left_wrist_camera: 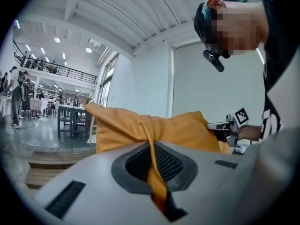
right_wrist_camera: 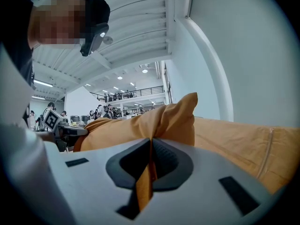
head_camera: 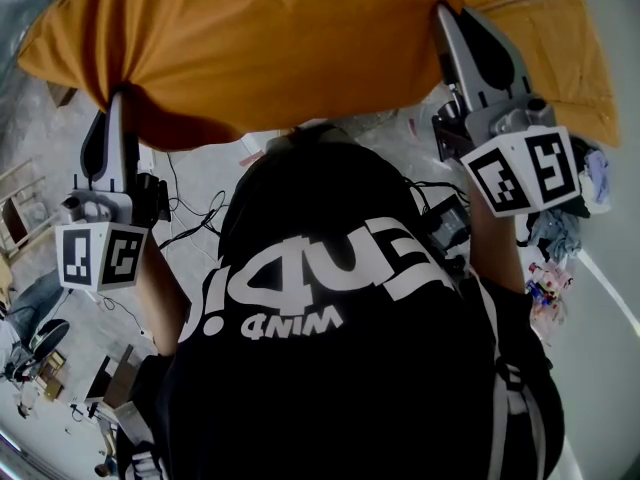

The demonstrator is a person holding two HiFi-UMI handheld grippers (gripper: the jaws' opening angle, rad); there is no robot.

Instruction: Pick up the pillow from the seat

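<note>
left gripper (left_wrist_camera: 152, 182): jaws pinched orange pillow (head_camera: 270, 38) corner | right gripper (right_wrist_camera: 147, 172): same, opposite corner | two-point hold spread its weight | seat probably out of view

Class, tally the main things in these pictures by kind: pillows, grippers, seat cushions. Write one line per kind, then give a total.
Pillow: 1, the orange pillow
Grippers: 2, the left gripper and the right gripper, each shut on the pillow's edge
Seat cushion: 1, the orange seat cushion by the right gripper
Total: 4

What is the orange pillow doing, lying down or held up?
Held up: the left gripper and right gripper each pinch an edge of the pillow, floor below.
</note>
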